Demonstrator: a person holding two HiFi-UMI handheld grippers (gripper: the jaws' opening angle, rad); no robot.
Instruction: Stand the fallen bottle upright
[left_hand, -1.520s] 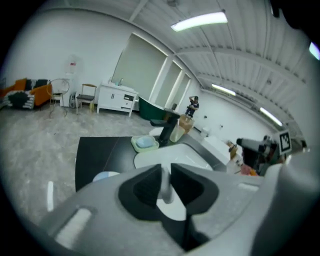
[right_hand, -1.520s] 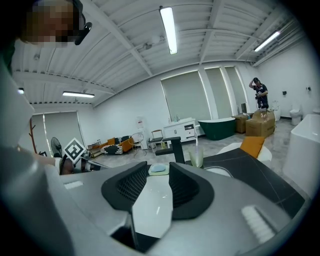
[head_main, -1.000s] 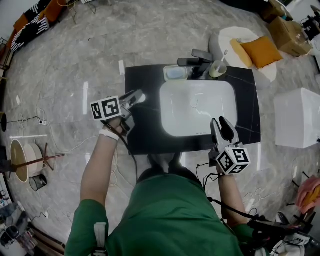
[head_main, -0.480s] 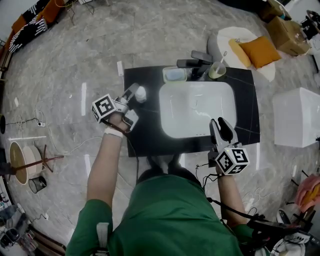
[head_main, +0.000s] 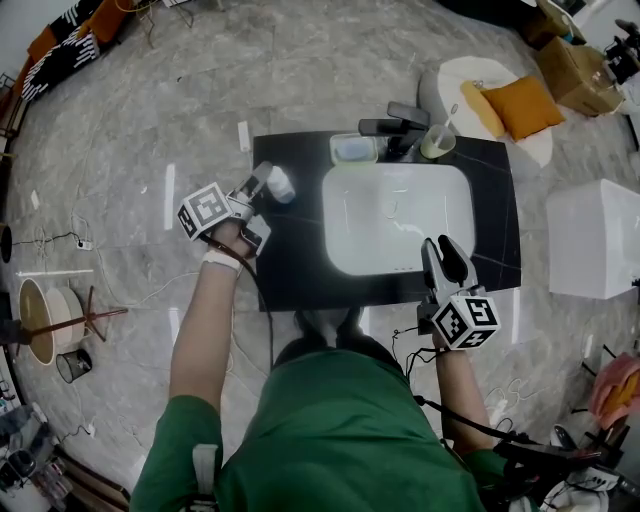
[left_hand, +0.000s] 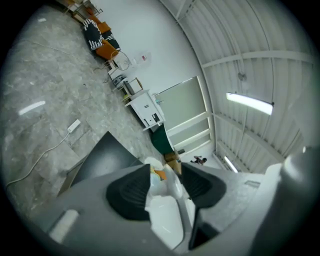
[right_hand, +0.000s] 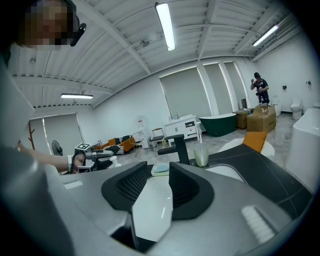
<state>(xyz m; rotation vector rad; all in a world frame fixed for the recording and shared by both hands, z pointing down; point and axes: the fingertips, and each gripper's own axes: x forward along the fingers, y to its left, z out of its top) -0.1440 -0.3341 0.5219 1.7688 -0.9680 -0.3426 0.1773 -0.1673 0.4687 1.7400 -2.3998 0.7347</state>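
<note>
While my left gripper (head_main: 260, 195) has just been opening its jaws, which now stand wide, the pads are off the bottle (head_main: 280, 184). It sits at my fingertips, seemingly just inside them, upright on the black counter (head_main: 290, 270). My right gripper (head_main: 447, 252), jaws apart and empty, hangs well away across the sink (head_main: 326, 222), so I judge the left need only back straight off.

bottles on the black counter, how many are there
1: the white bottle stands on the counter, left of the sink. The cup at the back isn't one. None seems hidden.
</note>
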